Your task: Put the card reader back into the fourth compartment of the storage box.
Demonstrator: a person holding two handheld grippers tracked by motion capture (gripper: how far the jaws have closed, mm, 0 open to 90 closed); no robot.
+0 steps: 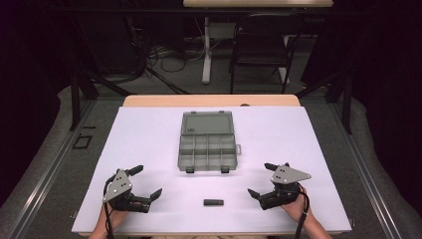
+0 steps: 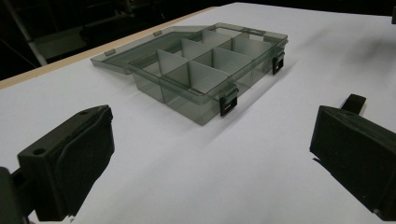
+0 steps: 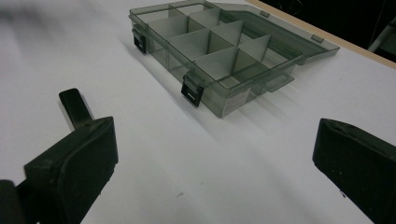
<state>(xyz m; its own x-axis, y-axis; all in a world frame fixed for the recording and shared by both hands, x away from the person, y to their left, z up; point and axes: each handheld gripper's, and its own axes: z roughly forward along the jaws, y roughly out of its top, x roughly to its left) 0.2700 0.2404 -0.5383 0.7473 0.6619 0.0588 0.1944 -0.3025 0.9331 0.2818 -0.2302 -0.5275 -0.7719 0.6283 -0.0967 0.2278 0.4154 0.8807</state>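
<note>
A smoky clear compartment box [image 1: 207,168] lies open in the middle of the white board [image 1: 144,134], its lid [image 1: 207,123] folded flat away from me. All its compartments look empty. A small black oblong piece [image 1: 213,202] lies flat near the front edge, between my grippers. My left gripper [image 1: 149,180] rests at the front left, open and holding nothing. My right gripper [image 1: 260,179] rests at the front right, also open and holding nothing. The left gripper view has the box [image 2: 187,100] ahead and the black piece [image 2: 353,102] behind its right jaw. The right gripper view has the box [image 3: 236,100] and the piece [image 3: 77,107].
The white board covers a wooden table whose far edge [image 1: 209,100] shows behind the box. Beyond it stand a dark folding chair [image 1: 261,45] and a white table leg [image 1: 206,50], with cables on the floor. Bare board lies on either side of the box.
</note>
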